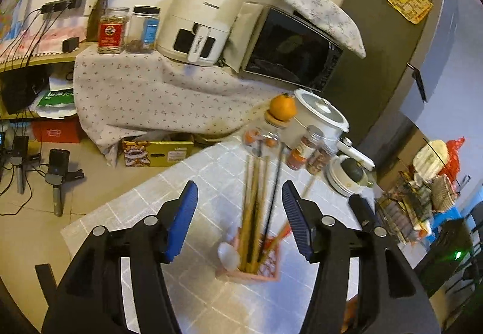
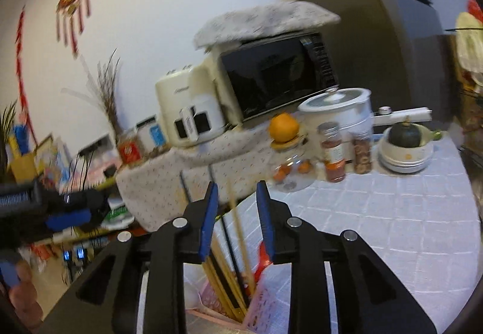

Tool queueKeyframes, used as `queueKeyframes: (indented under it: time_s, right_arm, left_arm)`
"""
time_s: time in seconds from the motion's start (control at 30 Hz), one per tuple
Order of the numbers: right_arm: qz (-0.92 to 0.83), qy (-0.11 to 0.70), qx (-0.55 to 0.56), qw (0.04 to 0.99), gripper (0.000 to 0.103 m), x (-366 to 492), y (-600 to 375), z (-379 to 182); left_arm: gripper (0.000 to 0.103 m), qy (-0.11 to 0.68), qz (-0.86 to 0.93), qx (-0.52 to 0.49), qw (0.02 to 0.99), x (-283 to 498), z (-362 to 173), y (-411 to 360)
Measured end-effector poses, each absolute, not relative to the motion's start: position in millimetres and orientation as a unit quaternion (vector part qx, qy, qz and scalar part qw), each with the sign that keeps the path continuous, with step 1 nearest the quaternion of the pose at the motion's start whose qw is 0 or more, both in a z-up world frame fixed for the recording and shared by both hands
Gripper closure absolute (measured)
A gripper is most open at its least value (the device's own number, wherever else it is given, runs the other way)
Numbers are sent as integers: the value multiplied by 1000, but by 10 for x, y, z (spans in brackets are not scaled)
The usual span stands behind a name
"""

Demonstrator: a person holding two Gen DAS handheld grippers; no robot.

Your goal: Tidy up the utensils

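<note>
A pink utensil holder (image 1: pixel 256 266) stands on the tiled table and holds several wooden chopsticks (image 1: pixel 253 207), a black stick (image 1: pixel 273 192), a white spoon (image 1: pixel 229 255) and a red utensil (image 1: pixel 276 240). My left gripper (image 1: pixel 240 213) is open above and around the holder, gripping nothing. In the right wrist view the holder (image 2: pixel 265 297) sits just below my right gripper (image 2: pixel 237 214), whose blue pads (image 2: pixel 208 219) stand apart with a wooden chopstick (image 2: pixel 240 231) rising between them, not pinched. The left gripper (image 2: pixel 39 207) shows at the left edge.
At the table's far side stand a glass jar (image 2: pixel 291 168) topped with an orange (image 2: pixel 283 127), two spice bottles (image 2: pixel 333 153), a white pot (image 2: pixel 341 112) and stacked bowls with a dark squash (image 2: pixel 404 150). Behind are a microwave (image 1: pixel 289 53) and an air fryer (image 1: pixel 196 23).
</note>
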State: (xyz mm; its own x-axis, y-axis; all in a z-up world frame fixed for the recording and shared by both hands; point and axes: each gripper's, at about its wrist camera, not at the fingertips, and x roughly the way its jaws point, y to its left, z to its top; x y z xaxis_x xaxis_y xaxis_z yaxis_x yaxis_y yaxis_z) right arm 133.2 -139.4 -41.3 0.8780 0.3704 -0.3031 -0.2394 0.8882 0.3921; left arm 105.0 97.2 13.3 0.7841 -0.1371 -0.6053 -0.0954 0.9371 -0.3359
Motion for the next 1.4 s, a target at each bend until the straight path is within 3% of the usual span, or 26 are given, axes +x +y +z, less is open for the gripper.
queueKeyframes:
  time_s: [0.1,0.13,0.2,0.4,0.83,1.4]
  right_arm:
    - [158,211,195,945,53,1247,-1554,-179]
    - [160,216,198,943,49,1218,-1576,-131]
    - [155,251,191,936,31,1151,-1596,-8]
    - [167,358,124,910,24,677,-1561,355]
    - [232,364,-42,901,14,-185,-1197,657]
    - [209,356,-18,911,11,-122,-1503,447]
  left_arm:
    - [42,349,-19,-150,925,977,297,853]
    - [36,355,-16,-133,925,927,369,799]
    - [23,366,-6,-116,923,836,433,743]
    - [7,420,19,-78,904,400,348,548]
    - [7,379,37,-30,924,-168,659,501]
    - [7,364,43,6,930,-91,482,385]
